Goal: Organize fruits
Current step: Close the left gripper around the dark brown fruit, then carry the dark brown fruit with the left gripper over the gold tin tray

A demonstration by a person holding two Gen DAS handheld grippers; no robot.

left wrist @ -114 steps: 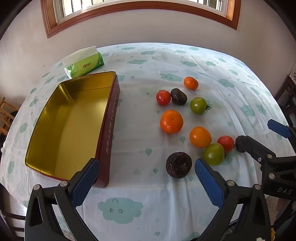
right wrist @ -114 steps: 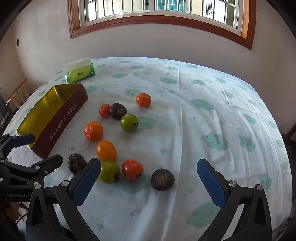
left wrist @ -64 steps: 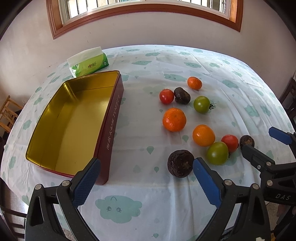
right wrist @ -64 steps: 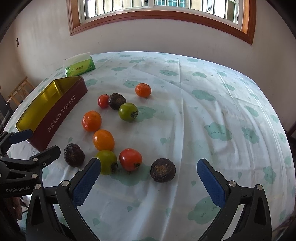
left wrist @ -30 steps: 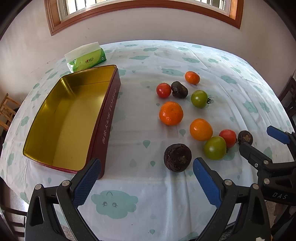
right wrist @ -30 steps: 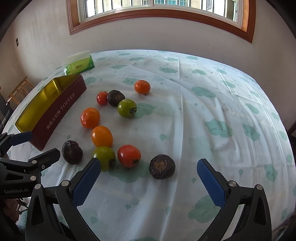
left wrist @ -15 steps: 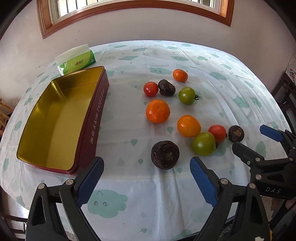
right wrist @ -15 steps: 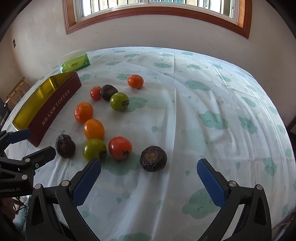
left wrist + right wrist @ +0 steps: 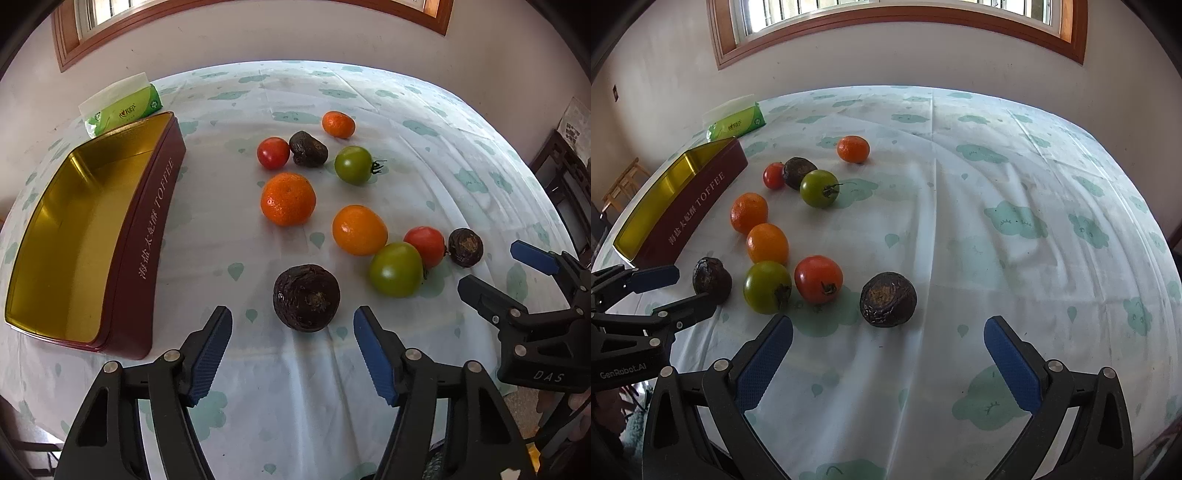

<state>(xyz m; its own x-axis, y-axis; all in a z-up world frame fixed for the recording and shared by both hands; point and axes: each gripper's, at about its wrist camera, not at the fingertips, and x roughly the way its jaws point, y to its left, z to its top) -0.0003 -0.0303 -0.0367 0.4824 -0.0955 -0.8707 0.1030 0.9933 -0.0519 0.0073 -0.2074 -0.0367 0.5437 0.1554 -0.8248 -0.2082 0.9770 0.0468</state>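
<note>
My left hand-held gripper (image 9: pixel 291 325) is closing, its pads not yet touching the wrinkled dark passion fruit (image 9: pixel 306 297) just ahead between them. My right hand-held gripper (image 9: pixel 888 336) gapes wide, another dark passion fruit (image 9: pixel 888 294) just ahead on the desk (image 9: pixel 997 229).

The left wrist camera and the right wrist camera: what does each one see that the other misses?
Only the left wrist view shows the tin's whole gold floor, bare. Only the right wrist view shows the wide stretch of cloth beyond the fruit. Both show all nine fruits, the tissue pack, and both grippers: the left gripper closing, nothing between its pads yet, and the right gripper open.
</note>
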